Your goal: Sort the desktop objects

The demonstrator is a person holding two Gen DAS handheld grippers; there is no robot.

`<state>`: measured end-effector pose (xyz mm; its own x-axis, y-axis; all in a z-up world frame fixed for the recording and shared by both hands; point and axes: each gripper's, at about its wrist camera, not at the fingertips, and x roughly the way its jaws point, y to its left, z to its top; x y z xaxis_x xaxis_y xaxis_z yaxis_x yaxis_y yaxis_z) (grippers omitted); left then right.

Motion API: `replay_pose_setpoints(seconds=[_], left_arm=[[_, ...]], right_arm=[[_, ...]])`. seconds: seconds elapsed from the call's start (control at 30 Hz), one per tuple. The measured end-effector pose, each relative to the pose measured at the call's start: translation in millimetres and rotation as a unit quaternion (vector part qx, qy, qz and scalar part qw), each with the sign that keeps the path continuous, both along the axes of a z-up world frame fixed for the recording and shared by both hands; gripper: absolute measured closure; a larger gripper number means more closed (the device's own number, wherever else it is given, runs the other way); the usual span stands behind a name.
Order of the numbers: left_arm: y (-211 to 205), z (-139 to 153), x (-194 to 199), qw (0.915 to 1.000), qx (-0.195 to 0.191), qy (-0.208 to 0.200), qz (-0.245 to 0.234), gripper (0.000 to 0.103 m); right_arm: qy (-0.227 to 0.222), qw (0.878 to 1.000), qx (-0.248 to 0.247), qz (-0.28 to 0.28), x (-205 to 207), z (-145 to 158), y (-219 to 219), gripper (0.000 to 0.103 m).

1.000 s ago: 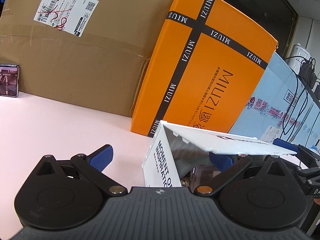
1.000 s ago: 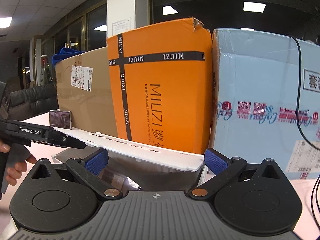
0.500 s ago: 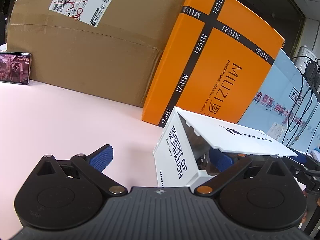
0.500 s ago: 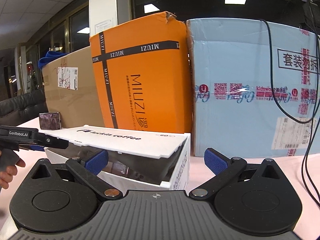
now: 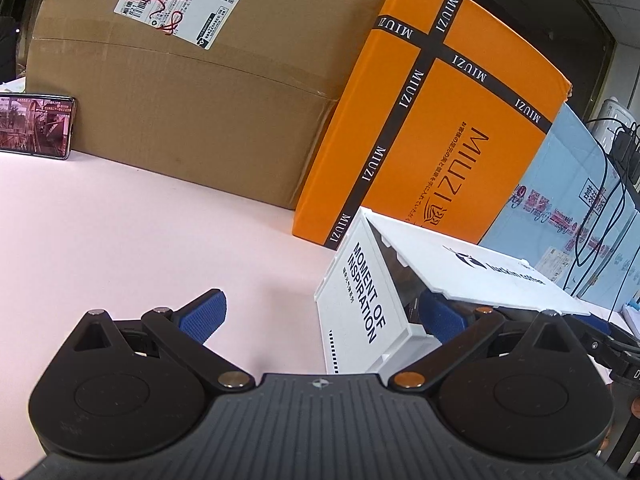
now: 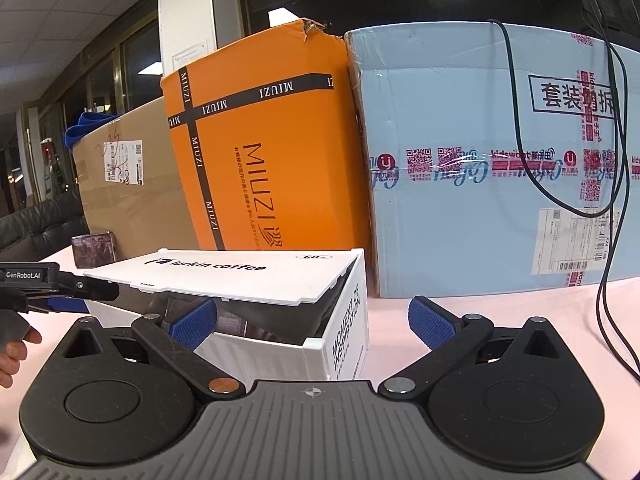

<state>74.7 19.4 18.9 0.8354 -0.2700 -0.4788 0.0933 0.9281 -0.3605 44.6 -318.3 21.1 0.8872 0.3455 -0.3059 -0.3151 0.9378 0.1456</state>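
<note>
On the pink desk [image 5: 120, 232], three cartons stand in a row along the back: a brown carton [image 5: 192, 92], an orange carton [image 5: 452, 128] leaning against it, and a pale blue carton [image 6: 500, 168] touching the orange one. The right edge of the blue carton is cut off in both views, and black cables [image 6: 612, 184] hang across its face.

Just in front of the orange carton sits a white box [image 6: 344, 328] with a hinged lid [image 6: 240, 276]. Its long axis runs roughly across the desk, parallel to the cartons; the short end, printed "MOMENT OF INSPIRATION", faces the right claw's side in the right wrist view. The lid is partly raised, sloping up from the hinge side, and the inside is dark and hard to make out.

The left claw [image 5: 320, 314] is spread wide; its left pad is over bare desk, and its right pad sits under the raised lid at the box's opening, partly hidden by the wall. In the right wrist view, the left claw's tip lies under the lid's left edge, though contact cannot be confirmed. A hand [image 6: 12, 352] is cut off at that frame's edge.

The right claw [image 6: 312, 324] is also spread wide, holding nothing, with its left pad near the box's front wall and its right pad over bare desk.

A phone [image 5: 34, 126] leans against the brown carton, screen lit, well apart from the box.
</note>
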Motion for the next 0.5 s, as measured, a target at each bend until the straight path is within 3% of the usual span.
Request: replay_pose_setpoints(seconds=[0.5], left_arm=[[8,3,-16,0.9998,-0.014,-0.010,0.005,0.000]], right_arm=[[-0.005,0.999,0.033,-0.011,-7,-2,-8,0.000]])
